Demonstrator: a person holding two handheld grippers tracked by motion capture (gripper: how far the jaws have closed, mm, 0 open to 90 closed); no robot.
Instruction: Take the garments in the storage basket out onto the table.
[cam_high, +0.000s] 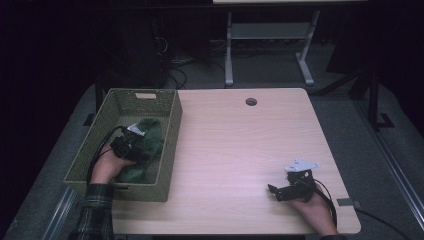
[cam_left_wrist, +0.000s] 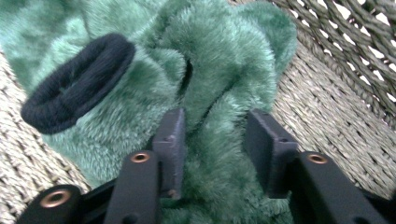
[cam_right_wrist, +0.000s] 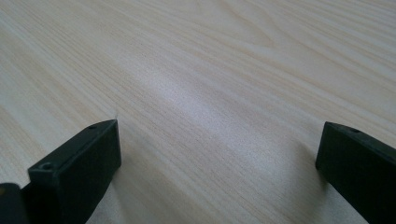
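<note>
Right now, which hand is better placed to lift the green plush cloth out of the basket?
Left: its tool already straddles a fold of the green plush cloth inside the basket. The right tool rests open across the table.

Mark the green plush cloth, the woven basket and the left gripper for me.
green plush cloth (cam_left_wrist: 219, 60), left gripper view, its upper fold.
woven basket (cam_high: 172, 131), high view, its right wall.
left gripper (cam_left_wrist: 212, 140), left gripper view, between its fingertips.
</note>
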